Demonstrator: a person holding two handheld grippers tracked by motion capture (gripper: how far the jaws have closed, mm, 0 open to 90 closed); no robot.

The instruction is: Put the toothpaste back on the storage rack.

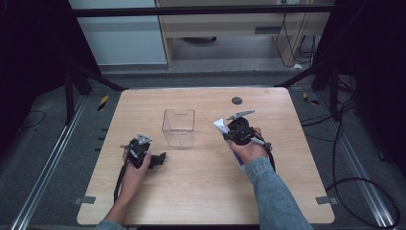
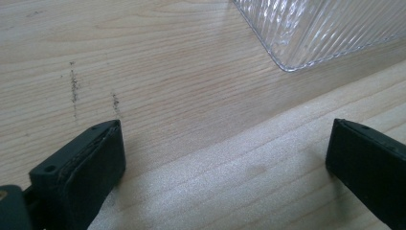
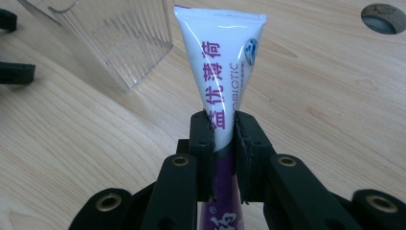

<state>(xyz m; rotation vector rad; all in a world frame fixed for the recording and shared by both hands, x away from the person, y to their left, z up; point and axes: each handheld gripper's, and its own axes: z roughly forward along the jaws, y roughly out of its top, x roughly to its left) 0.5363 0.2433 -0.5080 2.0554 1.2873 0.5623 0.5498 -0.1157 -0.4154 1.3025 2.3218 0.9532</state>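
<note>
A pale wooden table (image 1: 201, 191) stands on a grey floor, with black frame rails and cables around it and a cabinet beyond its far edge. A clear ribbed bin (image 1: 178, 127) stands near the table's middle, and a round dark grommet (image 1: 237, 100) sits near the far edge.

My right hand (image 1: 249, 151) comes in from the lower right, sleeve in blue denim, wrist bent so that my right gripper (image 1: 229, 130) points up the table and toward the bin. Seen from above, it is held off the wood, to the right of the bin and apart from it. Its jaws are pressed together on a tube (image 3: 225, 72), gripping it across the body, where the white part meets the purple part.

The tube is flat and glossy, white toward its crimped end, which points away from me, and purple below the jaws. Purple Chinese characters run along it, with small grey lettering and a blue round mark beside them. In the right gripper view its crimped end reaches level with the bin's near corner (image 3: 129, 81), just to the bin's right, not touching it.

My left hand (image 1: 135, 165) rests low on the table's left side, forearm bare. My left gripper (image 2: 225, 158) lies close over the wood with jaws wide apart and nothing between them, aimed at the bin's corner (image 2: 287, 64).
</note>
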